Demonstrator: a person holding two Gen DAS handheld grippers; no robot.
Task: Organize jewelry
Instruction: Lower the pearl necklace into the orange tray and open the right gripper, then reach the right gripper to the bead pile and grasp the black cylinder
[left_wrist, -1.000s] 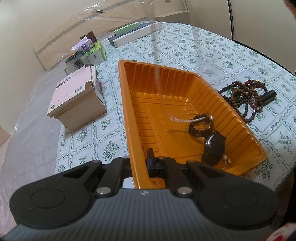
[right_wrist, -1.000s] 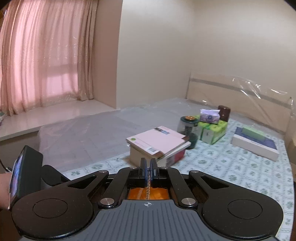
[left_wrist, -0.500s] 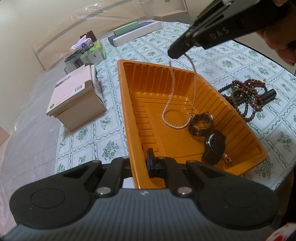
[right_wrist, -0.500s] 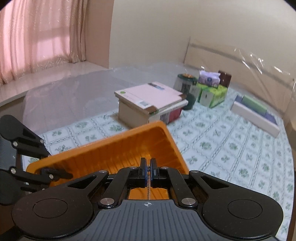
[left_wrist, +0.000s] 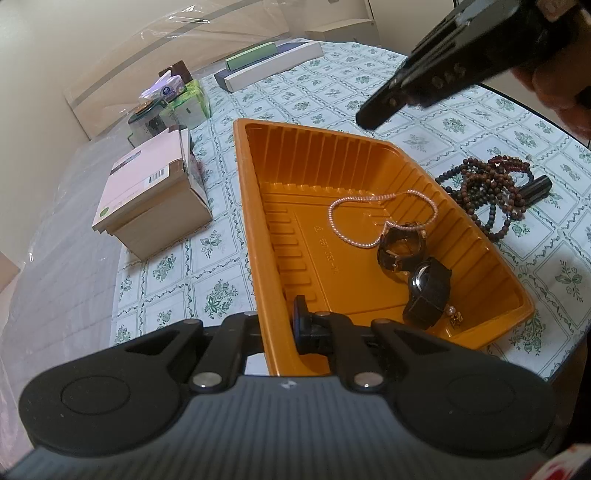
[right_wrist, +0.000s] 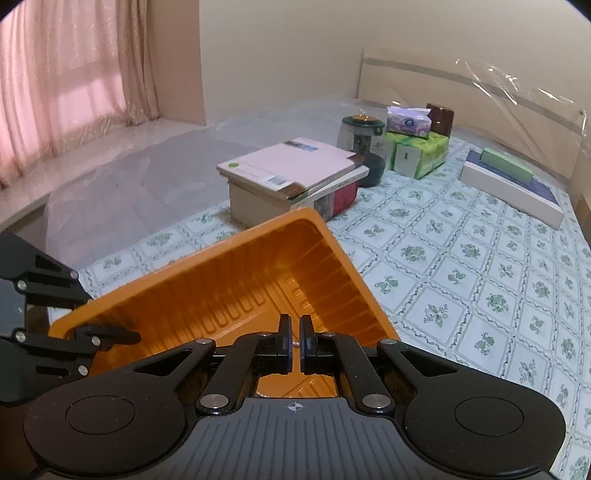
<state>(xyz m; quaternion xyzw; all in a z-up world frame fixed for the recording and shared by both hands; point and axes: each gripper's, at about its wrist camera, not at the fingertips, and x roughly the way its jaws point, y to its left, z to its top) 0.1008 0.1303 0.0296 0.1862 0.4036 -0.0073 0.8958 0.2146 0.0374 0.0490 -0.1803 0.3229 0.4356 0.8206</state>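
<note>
Pearl-bead necklace (left_wrist: 369, 198) lies loose in orange tray (left_wrist: 295, 177), light, limp, slippery, best pinched mid-strand; right gripper (right_wrist: 294, 343) jaws slightly parted, empty; left gripper (left_wrist: 279, 317) clamps tray's near wall.

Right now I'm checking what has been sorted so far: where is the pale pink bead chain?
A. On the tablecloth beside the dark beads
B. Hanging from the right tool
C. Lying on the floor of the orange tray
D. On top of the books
C: the pink bead chain lies looped on the floor of the orange tray, one end draped over a watch.
</note>
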